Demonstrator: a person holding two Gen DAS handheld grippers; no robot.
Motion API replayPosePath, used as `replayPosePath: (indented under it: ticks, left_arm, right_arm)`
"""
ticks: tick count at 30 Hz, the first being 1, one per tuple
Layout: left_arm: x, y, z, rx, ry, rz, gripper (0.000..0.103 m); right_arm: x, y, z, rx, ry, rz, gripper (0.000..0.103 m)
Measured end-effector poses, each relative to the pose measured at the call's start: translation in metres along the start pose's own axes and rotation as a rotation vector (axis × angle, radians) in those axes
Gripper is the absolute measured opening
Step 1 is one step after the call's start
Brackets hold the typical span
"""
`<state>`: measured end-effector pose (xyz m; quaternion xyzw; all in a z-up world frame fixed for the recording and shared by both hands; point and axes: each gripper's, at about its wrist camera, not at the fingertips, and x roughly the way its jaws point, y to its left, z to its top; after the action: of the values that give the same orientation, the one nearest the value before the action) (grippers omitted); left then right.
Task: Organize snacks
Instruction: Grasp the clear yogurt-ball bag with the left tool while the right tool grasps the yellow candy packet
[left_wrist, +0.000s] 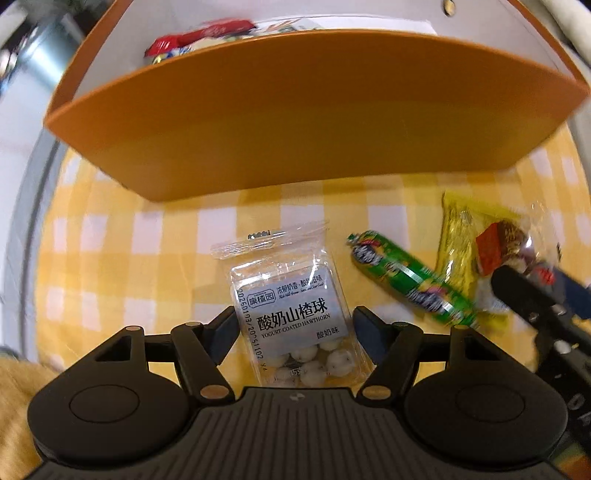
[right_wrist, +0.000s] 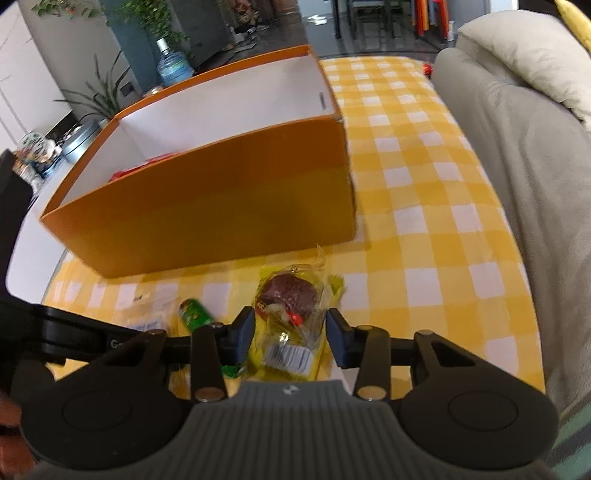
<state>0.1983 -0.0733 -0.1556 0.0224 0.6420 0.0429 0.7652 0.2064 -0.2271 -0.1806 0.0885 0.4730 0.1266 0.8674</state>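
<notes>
On the checked bench, the left gripper (left_wrist: 295, 332) hangs low, jaws apart around one clear packet (left_wrist: 295, 314) labelled "YOGURT COATED HAWTHORN" — not touching it. Right of it lies one green sausage (left_wrist: 410, 280), then the right gripper (right_wrist: 290, 330), apart around a yellow bag (right_wrist: 291, 332). The orange box (left_wrist: 277, 122) stands behind.
</notes>
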Motion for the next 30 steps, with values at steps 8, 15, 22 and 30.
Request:
replayPosePath:
  ticks: [8,15,22,30]
  left_arm:
    - [0.004,0.009,-0.007,0.024,-0.008,-0.001,0.083]
    - [0.002,0.013,-0.005,0.045,-0.019,0.010,0.083]
    - [-0.014,0.014,-0.011,0.049,-0.025,-0.002,0.080]
    - [-0.021,0.015,-0.016,0.078,-0.051,-0.028,0.072]
  right_arm:
    - [-0.004,0.011,-0.004,-0.058,-0.024,-0.049,0.060]
    - [-0.008,0.012,-0.001,-0.078,-0.089,-0.111,0.059]
    - [-0.003,0.018,-0.003,-0.134,-0.073,-0.111,0.039]
    - [-0.003,0.023,-0.006,-0.169,-0.068,-0.125,0.035]
